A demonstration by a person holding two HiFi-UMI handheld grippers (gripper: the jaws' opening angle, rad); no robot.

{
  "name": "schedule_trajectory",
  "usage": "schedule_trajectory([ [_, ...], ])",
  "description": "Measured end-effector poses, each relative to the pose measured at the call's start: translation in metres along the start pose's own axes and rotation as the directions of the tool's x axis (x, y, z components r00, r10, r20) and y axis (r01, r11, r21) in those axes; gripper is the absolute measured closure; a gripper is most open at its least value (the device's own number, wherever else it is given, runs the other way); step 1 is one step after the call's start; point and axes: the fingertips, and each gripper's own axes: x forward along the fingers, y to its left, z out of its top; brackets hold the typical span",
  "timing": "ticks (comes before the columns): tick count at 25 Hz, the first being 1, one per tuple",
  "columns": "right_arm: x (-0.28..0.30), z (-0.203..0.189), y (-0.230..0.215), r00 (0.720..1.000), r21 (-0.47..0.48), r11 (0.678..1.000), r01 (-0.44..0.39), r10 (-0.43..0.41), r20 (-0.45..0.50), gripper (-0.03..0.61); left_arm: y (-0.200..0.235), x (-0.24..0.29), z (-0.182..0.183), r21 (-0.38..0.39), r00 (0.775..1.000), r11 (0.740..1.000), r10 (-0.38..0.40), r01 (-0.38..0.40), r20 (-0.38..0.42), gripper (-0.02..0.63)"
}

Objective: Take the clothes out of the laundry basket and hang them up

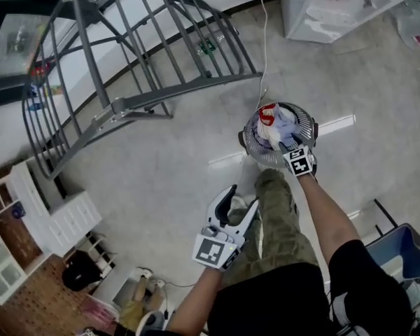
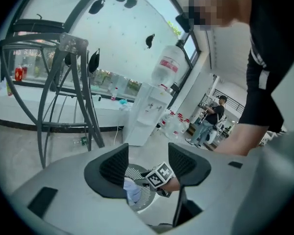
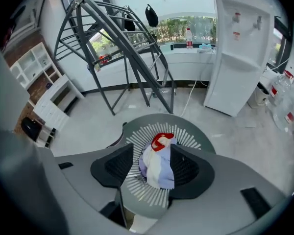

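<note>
From my head view, my right tongs (image 1: 295, 150) are mostly hidden under their own marker cube, low over the round grey slatted laundry basket (image 1: 254, 148) at centre right of the frame, so that view says nothing about the jaws. The right gripper view settles it: my right tongs (image 3: 152, 167) are released, jaws apart, and the bundle of pale lilac and white clothes with a red piece on top (image 3: 157, 163) sits in the gap between them, still inside the basket (image 3: 188, 127). I cannot tell whether the cloth touches the right-hand pad.

My left tongs (image 1: 236, 204) hang at lower centre of the head view, above my olive trouser leg (image 1: 278, 217), released as well. In the left gripper view they (image 2: 148, 167) hold nothing. Through the gap I see only part of the basket (image 2: 136, 173), a scrap of pale cloth (image 2: 133, 193) and the right tongs' marker cube. The rest of the basket is cut off by the jaws.

The head view shows the clothes (image 1: 276, 127) heaped in the basket. The grey metal drying rack (image 1: 129, 51) fills the upper left of the frame, its top cut off, well apart from the basket.

Only the gripper views show the white water dispenser (image 3: 239, 48). The left one adds its bottle (image 2: 167, 63) and a person (image 2: 213, 117) standing far off at right.
</note>
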Motion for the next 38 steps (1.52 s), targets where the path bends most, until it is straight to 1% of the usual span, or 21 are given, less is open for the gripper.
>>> schedule_trajectory([
  [3, 0.043, -0.014, -0.023, 1.0, -0.018, 1.0, -0.006, 0.006, -0.01, 0.364, 0.014, 0.025, -0.014, -0.017, 1.0, 1.0, -0.008, 0.008, 0.005, 0.382],
  [5, 0.073, -0.025, -0.032, 1.0, -0.033, 0.999, -0.011, 0.01, -0.023, 0.364, 0.027, 0.037, -0.03, -0.031, 1.0, 0.999, -0.011, 0.011, -0.009, 0.382],
  [8, 0.11, -0.037, -0.042, 0.999, -0.05, 0.999, -0.018, 0.016, -0.038, 0.364, 0.048, 0.048, -0.059, -0.08, 1.0, 0.997, -0.001, -0.002, -0.03, 0.38],
  [12, 0.153, -0.055, -0.046, 0.997, -0.073, 0.996, -0.043, 0.038, -0.063, 0.357, 0.068, 0.059, -0.086, -0.111, 0.999, 0.994, 0.02, -0.025, -0.047, 0.38],
  [16, 0.188, -0.069, -0.048, 0.995, -0.074, 0.996, -0.052, 0.045, -0.092, 0.351, 0.08, 0.068, -0.107, -0.108, 0.998, 0.994, 0.011, -0.018, -0.066, 0.38],
  [20, 0.216, -0.073, -0.051, 0.991, -0.122, 0.991, -0.053, 0.038, -0.13, 0.344, 0.093, 0.077, -0.139, -0.092, 0.994, 0.996, -0.006, -0.004, -0.113, 0.38],
  [22, 0.227, -0.08, -0.05, 0.985, -0.144, 0.987, -0.074, 0.05, -0.163, 0.344, 0.1, 0.074, -0.152, -0.098, 0.991, 0.995, 0.009, -0.023, -0.133, 0.38],
  [24, 0.233, -0.088, -0.052, 0.977, -0.158, 0.983, -0.091, 0.058, -0.205, 0.344, 0.114, 0.067, -0.157, -0.109, 0.989, 0.992, 0.046, -0.061, -0.137, 0.38],
  [25, 0.234, -0.089, -0.055, 0.976, -0.165, 0.983, -0.083, 0.047, -0.212, 0.351, 0.122, 0.064, -0.157, -0.114, 0.989, 0.99, 0.069, -0.084, -0.131, 0.38],
  [26, 0.234, -0.086, -0.058, 0.979, -0.172, 0.983, -0.065, 0.03, -0.204, 0.422, 0.129, 0.06, -0.155, -0.119, 0.988, 0.987, 0.09, -0.105, -0.123, 0.38],
  [27, 0.231, -0.083, -0.059, 0.983, -0.174, 0.984, -0.047, 0.014, -0.184, 0.515, 0.134, 0.056, -0.152, -0.12, 0.987, 0.986, 0.105, -0.119, -0.119, 0.38],
  [28, 0.226, -0.08, -0.058, 0.987, -0.17, 0.985, -0.035, 0.007, -0.163, 0.561, 0.137, 0.052, -0.151, -0.116, 0.986, 0.985, 0.112, -0.127, -0.121, 0.38],
  [30, 0.212, -0.078, -0.052, 0.991, -0.157, 0.987, -0.036, 0.016, -0.129, 0.565, 0.137, 0.048, -0.147, -0.099, 0.985, 0.988, 0.108, -0.121, -0.134, 0.381],
  [32, 0.191, -0.073, -0.044, 0.994, -0.162, 0.986, -0.046, 0.03, -0.102, 0.566, 0.133, 0.044, -0.142, -0.102, 0.986, 0.989, 0.097, -0.111, -0.139, 0.381],
  [35, 0.148, -0.062, -0.031, 0.997, -0.18, 0.983, -0.045, 0.033, -0.069, 0.566, 0.122, 0.034, -0.133, -0.146, 0.985, 0.983, 0.094, -0.115, -0.144, 0.38],
  [38, 0.098, -0.053, -0.018, 0.999, -0.176, 0.984, -0.035, 0.027, -0.046, 0.568, 0.113, 0.019, -0.136, -0.21, 0.976, 0.966, 0.108, -0.148, -0.19, 0.382],
])
